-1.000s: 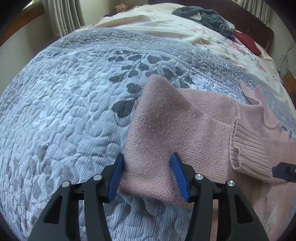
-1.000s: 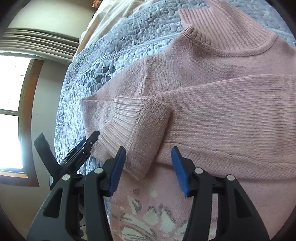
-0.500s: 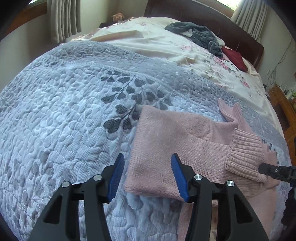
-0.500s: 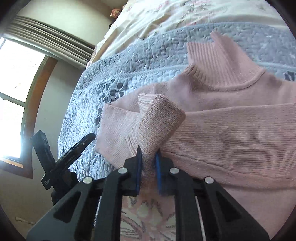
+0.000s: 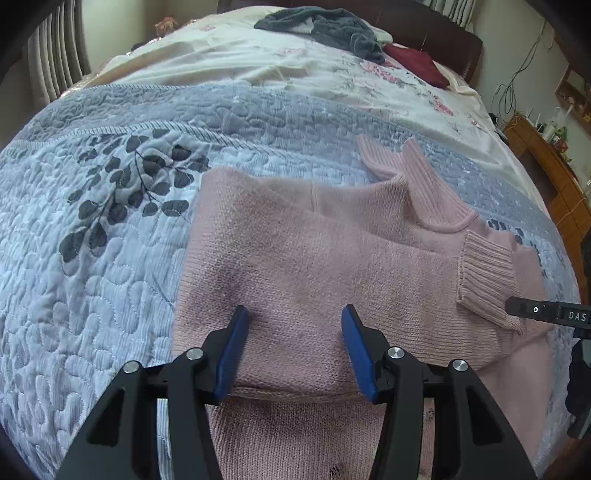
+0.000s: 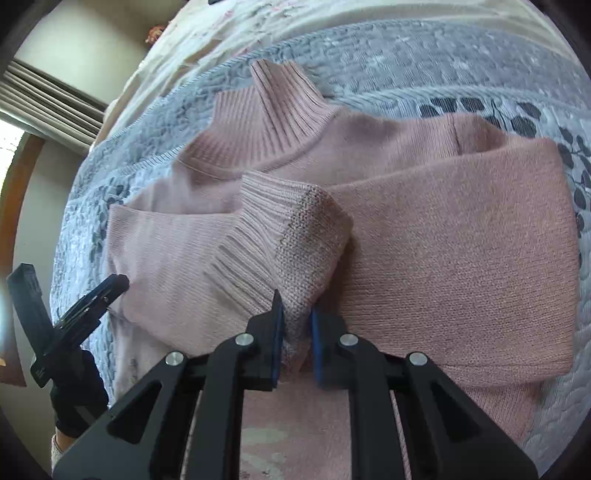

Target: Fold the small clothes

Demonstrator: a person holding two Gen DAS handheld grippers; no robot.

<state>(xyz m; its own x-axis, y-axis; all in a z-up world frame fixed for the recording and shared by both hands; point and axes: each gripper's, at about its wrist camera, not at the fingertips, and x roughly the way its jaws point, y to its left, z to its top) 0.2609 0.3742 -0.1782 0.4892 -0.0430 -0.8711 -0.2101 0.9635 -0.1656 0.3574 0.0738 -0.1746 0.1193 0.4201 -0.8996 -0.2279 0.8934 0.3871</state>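
Note:
A pink knitted turtleneck sweater [image 5: 314, 258] lies flat on the grey-blue quilt [image 5: 92, 258], collar [image 6: 273, 103] pointing up the bed. One sleeve is folded across the body. My right gripper [image 6: 295, 314] is shut on that sleeve's ribbed cuff [image 6: 280, 236], which is lifted a little off the body; the cuff [image 5: 484, 273] also shows in the left wrist view, with the right gripper [image 5: 517, 308] at the frame's right edge. My left gripper [image 5: 294, 321] hovers open just above the folded sleeve near the sweater's left side, holding nothing. It appears again as the left gripper [image 6: 110, 290] in the right wrist view.
Up the bed, a cream floral sheet [image 5: 258, 70] carries a dark grey heap of clothes [image 5: 332, 29] and a red garment [image 5: 417, 62]. Wooden furniture [image 5: 554, 177] stands at the bed's right. A curtain [image 6: 48, 107] hangs left. A black-gloved hand [image 6: 74, 395] holds the left gripper.
My right gripper shut on the sleeve cuff and carried it across the sweater's body. The left gripper stayed open and shifted over the folded sleeve.

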